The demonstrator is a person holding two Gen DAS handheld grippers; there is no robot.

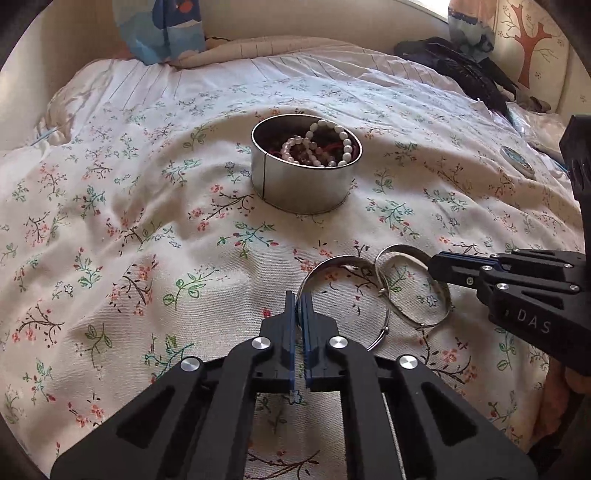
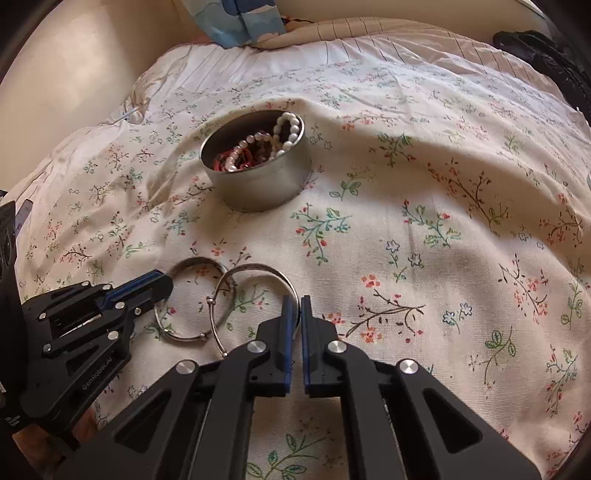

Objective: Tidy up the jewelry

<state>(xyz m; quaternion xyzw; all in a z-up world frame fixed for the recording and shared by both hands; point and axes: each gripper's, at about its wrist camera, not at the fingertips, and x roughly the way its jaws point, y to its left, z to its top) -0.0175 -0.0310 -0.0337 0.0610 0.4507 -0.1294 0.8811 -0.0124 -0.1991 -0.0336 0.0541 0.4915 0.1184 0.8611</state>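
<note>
Two silver bangles are seen lying on a floral bedspread (image 1: 155, 236), overlapped where their rims cross, near the front of both views. The left bangle (image 1: 334, 263) is pinched at its near-left rim by the left claw (image 1: 298, 295), whose blue-padded fingers are pressed together on the thin metal band. The right bangle (image 1: 413, 295) is pinched by the right claw (image 2: 294, 300), which is likewise closed on the rim at the ring's right side (in the left wrist view its tip is seen coming in from the right edge and meeting the band). Both bangles appear to rest on the cloth, though whether either is raised slightly off it cannot be told. Farther back on the bed, well apart from the bangles, a round metal tin (image 1: 303, 186) stands upright and open. In it a white bead bracelet (image 1: 341, 142) is draped against the far-right wall, a pale pink bead bracelet (image 1: 295, 147) lies near the middle, and red cords are tangled beneath them. A small round lid-like disc (image 1: 517, 160) is seen on the bedspread to the right of the tin. A blue patterned pillow (image 1: 162, 29) is propped at the head of the bed.
</note>
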